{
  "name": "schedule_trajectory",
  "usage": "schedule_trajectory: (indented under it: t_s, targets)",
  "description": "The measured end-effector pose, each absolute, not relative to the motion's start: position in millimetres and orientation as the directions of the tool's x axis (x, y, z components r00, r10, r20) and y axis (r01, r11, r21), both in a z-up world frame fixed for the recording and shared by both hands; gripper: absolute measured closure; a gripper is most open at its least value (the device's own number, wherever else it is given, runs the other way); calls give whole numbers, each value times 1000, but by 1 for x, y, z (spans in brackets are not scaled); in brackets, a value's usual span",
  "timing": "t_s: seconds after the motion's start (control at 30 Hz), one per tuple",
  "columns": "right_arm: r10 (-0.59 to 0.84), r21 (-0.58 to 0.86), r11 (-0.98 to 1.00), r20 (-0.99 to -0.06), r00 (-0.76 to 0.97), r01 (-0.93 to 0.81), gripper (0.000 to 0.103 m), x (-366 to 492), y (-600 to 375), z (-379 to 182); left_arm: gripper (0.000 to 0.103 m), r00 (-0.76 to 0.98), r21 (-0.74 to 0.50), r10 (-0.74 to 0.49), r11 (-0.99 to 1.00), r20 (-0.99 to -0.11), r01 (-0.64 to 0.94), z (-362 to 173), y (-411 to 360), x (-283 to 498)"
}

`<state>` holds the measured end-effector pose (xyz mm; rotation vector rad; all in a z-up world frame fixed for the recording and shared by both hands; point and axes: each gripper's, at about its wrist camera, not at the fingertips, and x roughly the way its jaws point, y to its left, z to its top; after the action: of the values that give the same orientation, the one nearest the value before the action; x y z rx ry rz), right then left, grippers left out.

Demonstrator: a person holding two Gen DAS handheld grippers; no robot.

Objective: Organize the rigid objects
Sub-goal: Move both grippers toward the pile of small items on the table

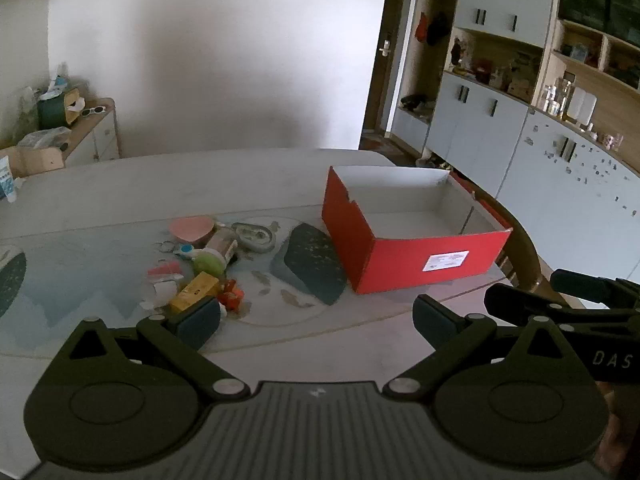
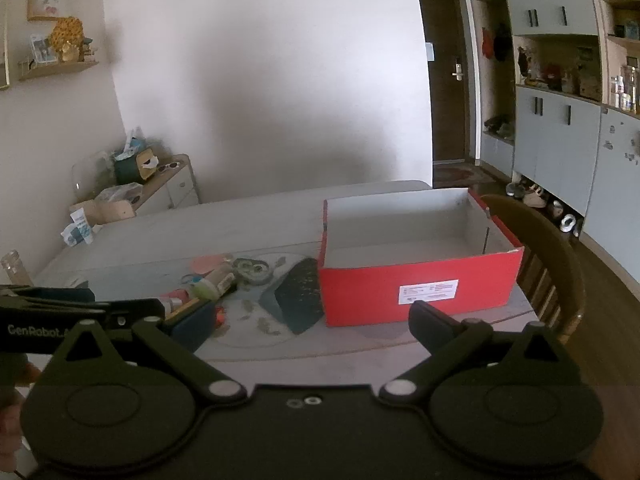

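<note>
On table (image 1: 120, 184), beside empty red box (image 1: 424, 258) — small rigid clutter: yellow carton (image 1: 196, 290) light, stiff, grip flat sides; left gripper (image 1: 316, 320) and right gripper (image 2: 312, 328) both spread wide, holding nothing.

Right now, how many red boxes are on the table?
1. The red box stands open on the table, to the right of the pile of small things. None seems hidden.

Empty red box (image 2: 416, 296) beside clutter (image 2: 212, 280)

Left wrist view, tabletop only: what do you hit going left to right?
Pink dish → yellow box → dark mat patch → red box. The small clutter around the yellow box overlaps too much to order.
</note>
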<state>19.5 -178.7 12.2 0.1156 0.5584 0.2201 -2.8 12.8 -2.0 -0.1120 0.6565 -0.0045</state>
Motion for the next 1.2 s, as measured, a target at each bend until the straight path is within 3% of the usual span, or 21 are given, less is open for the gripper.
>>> schedule_trajectory:
  t_s: [0.6, 1.2]
  targets:
    - [295, 151, 955, -542, 787, -255, 1, 61, -125, 2, 0, 770, -133, -13, 987, -638, -94, -18, 68, 22]
    - [455, 154, 864, -647, 612, -479, 3, 122, -44, -41, 0, 732, -87, 86, 977, -676, -196, -83, 172, 76]
